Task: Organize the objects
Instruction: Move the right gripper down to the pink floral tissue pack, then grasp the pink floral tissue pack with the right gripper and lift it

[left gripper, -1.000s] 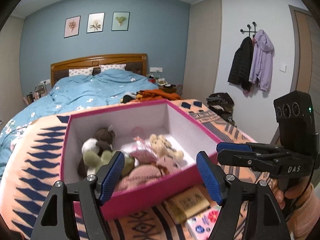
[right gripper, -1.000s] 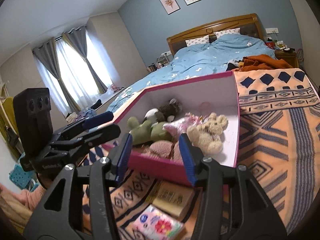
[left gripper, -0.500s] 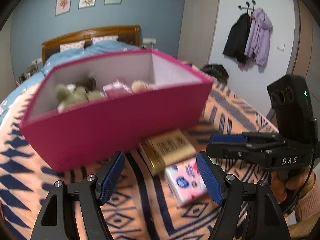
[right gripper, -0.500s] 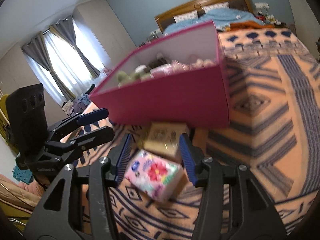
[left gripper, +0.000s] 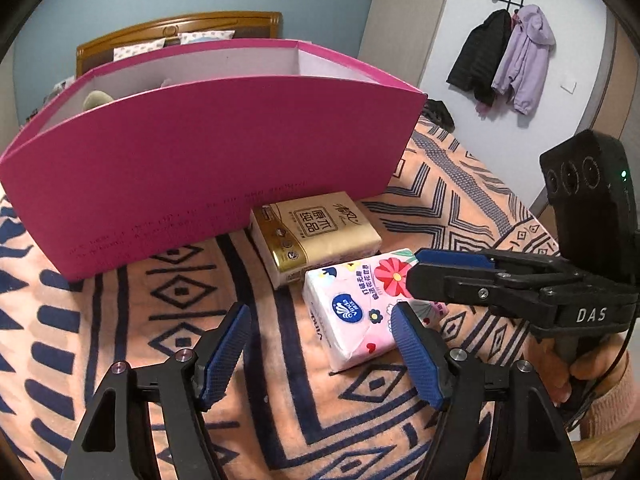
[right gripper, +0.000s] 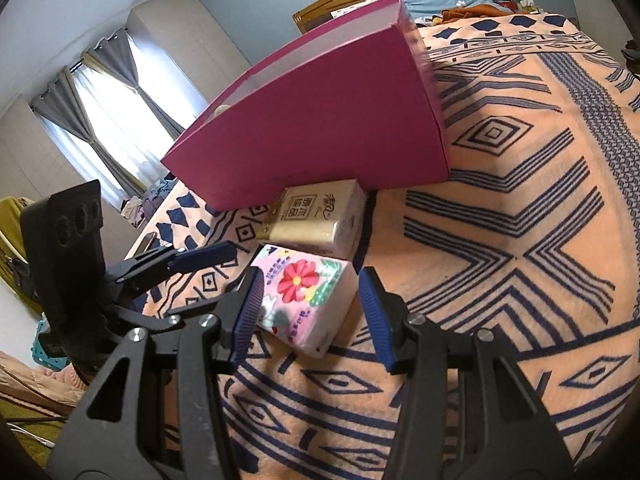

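Note:
A pink floral tissue pack (left gripper: 356, 312) (right gripper: 308, 296) lies on the patterned blanket, touching a gold tissue pack (left gripper: 316, 232) (right gripper: 320, 216) that lies against the magenta box (left gripper: 208, 160) (right gripper: 320, 128). My right gripper (right gripper: 310, 312) is open, its fingers on either side of the floral pack; it also shows in the left wrist view (left gripper: 452, 272). My left gripper (left gripper: 320, 344) is open and empty, low over the blanket just left of the floral pack; it also shows in the right wrist view (right gripper: 204, 256). The box's contents are mostly hidden by its front wall.
The orange and navy blanket (right gripper: 520, 200) covers the surface on all sides. A bed with a wooden headboard (left gripper: 176, 28) stands behind the box. Coats (left gripper: 504, 56) hang on the right wall. Curtained windows (right gripper: 112, 120) are on the left.
Both grippers have come down from above the box to the blanket in front of it. The right gripper's fingers now straddle the floral tissue pack. Both stay open.

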`<state>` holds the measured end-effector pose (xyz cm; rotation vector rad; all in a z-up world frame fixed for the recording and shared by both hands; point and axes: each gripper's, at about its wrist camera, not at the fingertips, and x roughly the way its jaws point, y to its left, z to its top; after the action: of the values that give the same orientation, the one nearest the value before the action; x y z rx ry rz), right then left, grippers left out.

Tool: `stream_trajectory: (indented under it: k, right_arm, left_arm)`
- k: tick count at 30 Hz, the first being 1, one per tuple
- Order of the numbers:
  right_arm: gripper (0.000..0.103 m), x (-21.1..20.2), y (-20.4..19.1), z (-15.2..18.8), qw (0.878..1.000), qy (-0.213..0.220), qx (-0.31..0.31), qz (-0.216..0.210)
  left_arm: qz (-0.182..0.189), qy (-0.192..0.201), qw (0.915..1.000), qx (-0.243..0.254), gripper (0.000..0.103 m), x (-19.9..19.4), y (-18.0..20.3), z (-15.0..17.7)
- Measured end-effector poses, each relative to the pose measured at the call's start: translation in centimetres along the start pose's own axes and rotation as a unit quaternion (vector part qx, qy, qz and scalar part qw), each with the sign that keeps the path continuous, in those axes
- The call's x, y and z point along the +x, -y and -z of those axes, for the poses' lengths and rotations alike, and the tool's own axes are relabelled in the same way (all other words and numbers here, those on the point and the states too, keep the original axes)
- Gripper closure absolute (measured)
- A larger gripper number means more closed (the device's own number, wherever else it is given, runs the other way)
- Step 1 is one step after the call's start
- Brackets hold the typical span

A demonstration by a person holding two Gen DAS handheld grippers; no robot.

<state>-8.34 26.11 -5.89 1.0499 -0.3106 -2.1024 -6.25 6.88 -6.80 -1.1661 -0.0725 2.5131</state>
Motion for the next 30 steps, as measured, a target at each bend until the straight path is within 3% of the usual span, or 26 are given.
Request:
stream_trajectory:
  k: [13, 30]
  right_arm:
    - [0.052, 0.8, 0.2, 0.1, 1.0, -0.015, 0.009, -0.004]
    - [0.052, 1.0, 0.4, 0.2, 0.999, -0.031, 0.011, -0.006]
  left_arm:
    - [0.048, -0.014, 0.9986, -0.015, 0.053, 0.2, -0.1, -0.1]
    - [0.053, -0.026, 0.9981, -0.017, 0.056, 0.2, 0.1, 0.2]
